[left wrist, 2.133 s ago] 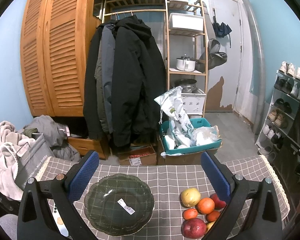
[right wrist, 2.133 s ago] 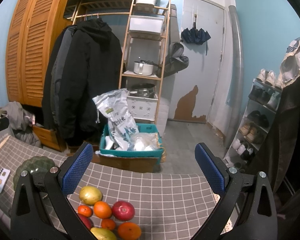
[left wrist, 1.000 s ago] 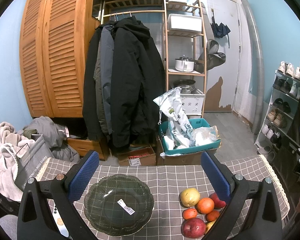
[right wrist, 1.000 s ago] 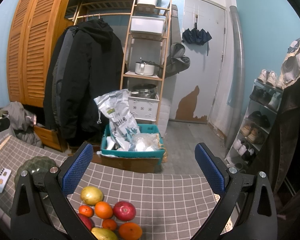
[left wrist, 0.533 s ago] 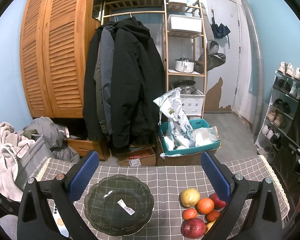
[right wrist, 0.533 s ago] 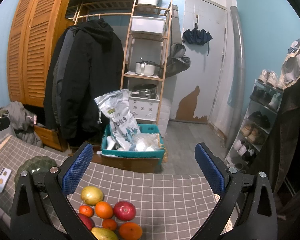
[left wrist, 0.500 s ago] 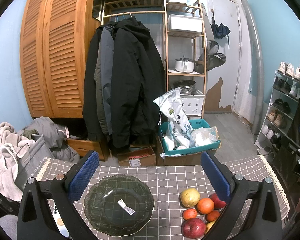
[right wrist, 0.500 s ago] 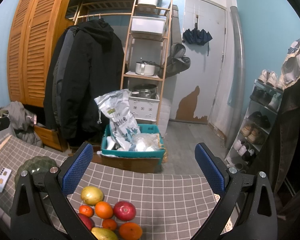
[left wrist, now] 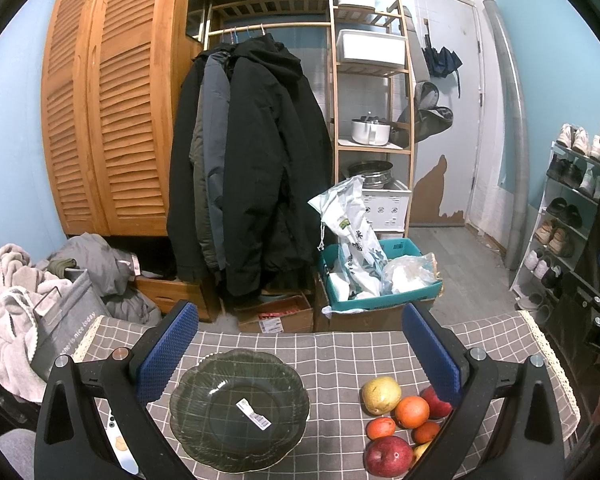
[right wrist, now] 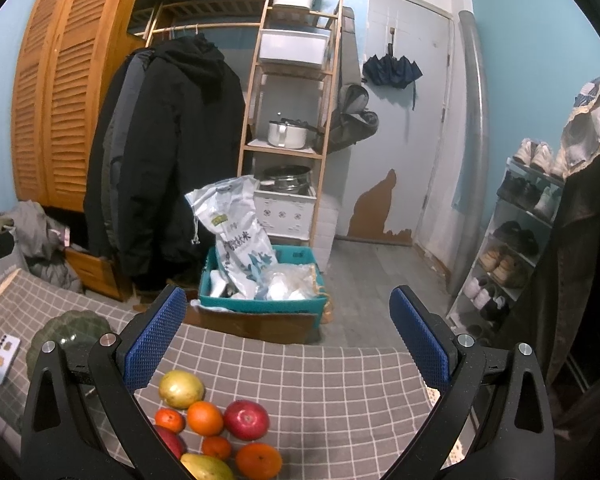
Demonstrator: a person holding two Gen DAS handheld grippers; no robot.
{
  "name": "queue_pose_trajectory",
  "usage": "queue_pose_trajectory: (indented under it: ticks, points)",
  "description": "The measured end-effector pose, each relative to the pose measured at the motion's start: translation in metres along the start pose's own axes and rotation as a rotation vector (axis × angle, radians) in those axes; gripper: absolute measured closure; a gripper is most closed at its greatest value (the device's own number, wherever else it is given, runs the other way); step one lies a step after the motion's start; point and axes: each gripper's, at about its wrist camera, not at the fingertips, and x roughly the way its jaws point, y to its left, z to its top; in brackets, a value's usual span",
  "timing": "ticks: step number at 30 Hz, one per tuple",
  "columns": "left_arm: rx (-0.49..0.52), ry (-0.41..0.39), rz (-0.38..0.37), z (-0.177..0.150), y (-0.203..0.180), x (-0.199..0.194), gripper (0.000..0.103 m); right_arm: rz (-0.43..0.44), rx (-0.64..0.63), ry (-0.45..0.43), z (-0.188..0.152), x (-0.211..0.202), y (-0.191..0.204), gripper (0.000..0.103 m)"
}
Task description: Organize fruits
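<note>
While both the left gripper point(left wrist: 298, 348) and right gripper point(right wrist: 286, 330) are held wide apart and empty, the fruits point(right wrist: 206, 418) are clustered lower left — the glass plate point(left wrist: 204, 396) lies bottom centre.

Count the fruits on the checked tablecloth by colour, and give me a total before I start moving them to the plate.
Red apples: 2 (one partly behind the gripper finger)
Orange citrus: 4 (two larger, two small)
Yellow-green fruits: 2
Total: 8
</note>
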Motion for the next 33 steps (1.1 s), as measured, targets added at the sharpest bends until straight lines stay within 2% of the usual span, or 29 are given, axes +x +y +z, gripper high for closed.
queue_pose_trajectory:
  ticks: [11,16,33]
  points:
    - [0.007,0.012,0.001,0.002,-0.005,0.002,0.0,0.013,-0.008,0.019,-0.008,0.003,-0.002,0.004]
    - [0.019,0.041,0.002,-0.005,-0.008,0.011,0.0,0.036,-0.024,0.067,-0.014,0.012,0.003,0.004]
    - [0.073,0.26,-0.062,-0.059,-0.033,0.061,0.0,0.112,-0.014,0.317,-0.049,0.05,0.004,0.004]
